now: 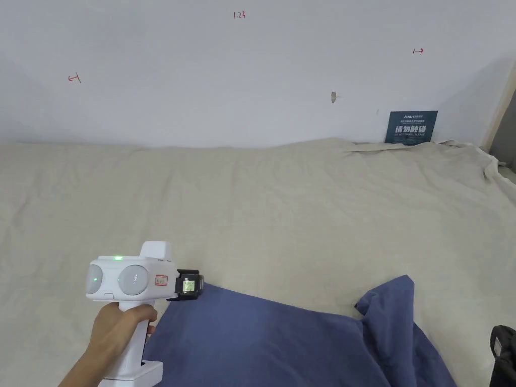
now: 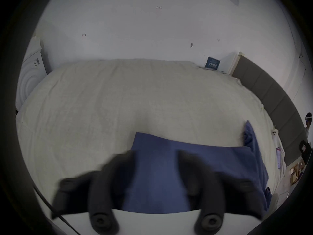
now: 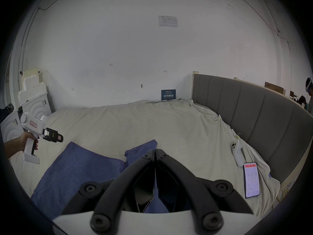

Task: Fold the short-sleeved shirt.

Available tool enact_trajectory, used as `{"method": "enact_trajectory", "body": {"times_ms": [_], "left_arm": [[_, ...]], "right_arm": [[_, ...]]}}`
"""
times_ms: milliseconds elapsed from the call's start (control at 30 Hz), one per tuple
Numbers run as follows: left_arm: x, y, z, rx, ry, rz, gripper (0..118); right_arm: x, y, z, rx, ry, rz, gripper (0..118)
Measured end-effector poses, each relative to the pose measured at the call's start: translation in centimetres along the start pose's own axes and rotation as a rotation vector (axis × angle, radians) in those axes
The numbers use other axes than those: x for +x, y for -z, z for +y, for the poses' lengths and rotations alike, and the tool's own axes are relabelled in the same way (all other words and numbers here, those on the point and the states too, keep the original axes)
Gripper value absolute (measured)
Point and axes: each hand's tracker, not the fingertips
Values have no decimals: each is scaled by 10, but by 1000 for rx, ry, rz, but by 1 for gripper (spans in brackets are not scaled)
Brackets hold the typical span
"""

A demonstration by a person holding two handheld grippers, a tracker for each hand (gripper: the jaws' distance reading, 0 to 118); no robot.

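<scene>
A dark blue short-sleeved shirt [image 1: 262, 342] lies mostly flat at the near edge of the beige bed sheet [image 1: 252, 201], with one sleeve [image 1: 393, 302] crumpled and raised at its right. A hand holds my left gripper [image 1: 189, 284] just above the shirt's far left corner. In the left gripper view it [image 2: 155, 154] is open and blurred, hovering over the shirt [image 2: 194, 162] with nothing between its jaws. My right gripper [image 3: 155, 151] is shut with its jaws touching and nothing seen between them, above the shirt [image 3: 76, 167] near the raised sleeve [image 3: 144, 145].
A phone [image 3: 251, 181] and a white controller [image 3: 237, 154] lie on the sheet at the right, beside the grey headboard [image 3: 254, 106]. A blue sign [image 1: 410, 127] leans on the white wall. A person [image 3: 309, 92] stands far right. Open sheet stretches beyond the shirt.
</scene>
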Motion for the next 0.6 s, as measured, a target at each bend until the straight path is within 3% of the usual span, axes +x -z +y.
{"method": "enact_trajectory", "body": {"times_ms": [33,300,433,500,567,600], "left_arm": [[-1,13,3,-40,22,16,100],[2,77,6,-145,80,119,96],[9,87,0,-164,96,102,67],[10,85,0,-157,67,87,62],[15,79,-1,-135,79,48,35],[16,77,-1,-137,85,17,15]], "right_arm": [[0,-2,-2,-7,0,-2,0],[3,-9,-14,-48,16,-21,0],[5,-14,-18,-66,6,-29,0],[5,-17,-20,-79,0,-29,0],[6,-17,-20,-90,4,-28,0],[6,-16,-20,-99,9,-21,0]]}}
